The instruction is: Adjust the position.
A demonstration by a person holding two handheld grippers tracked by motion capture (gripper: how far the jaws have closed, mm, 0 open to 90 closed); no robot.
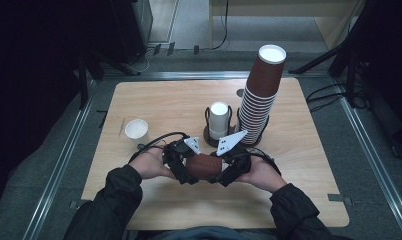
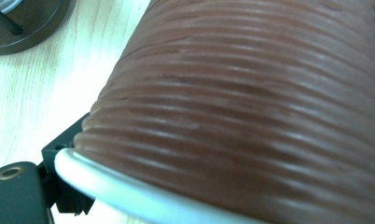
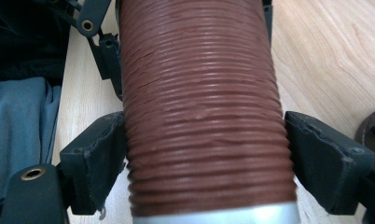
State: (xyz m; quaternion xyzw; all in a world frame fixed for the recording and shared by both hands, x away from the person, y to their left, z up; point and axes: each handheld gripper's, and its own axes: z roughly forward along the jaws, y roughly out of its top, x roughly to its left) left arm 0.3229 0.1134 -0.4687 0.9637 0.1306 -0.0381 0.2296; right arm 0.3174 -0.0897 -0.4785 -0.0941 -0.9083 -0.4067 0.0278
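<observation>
A brown ribbed paper cup [image 1: 204,166] lies on its side just above the wooden table [image 1: 299,165], held between both grippers at the front middle. My left gripper [image 1: 185,170] clasps its left end; in the left gripper view the cup [image 2: 251,107] looms close, its white rim resting against one black pad [image 2: 64,154]. My right gripper [image 1: 228,170] is shut on the other end. In the right gripper view both pads [image 3: 99,154] press the ribbed wall of the cup [image 3: 204,93], and the left gripper's jaws flank the far end.
A tall, leaning stack of brown cups [image 1: 261,95] stands in a dark holder behind the hands, with a shorter white cup stack [image 1: 219,120] in a holder beside it. A single white cup [image 1: 136,129] stands upright to the left. Dark stands and cables surround the table.
</observation>
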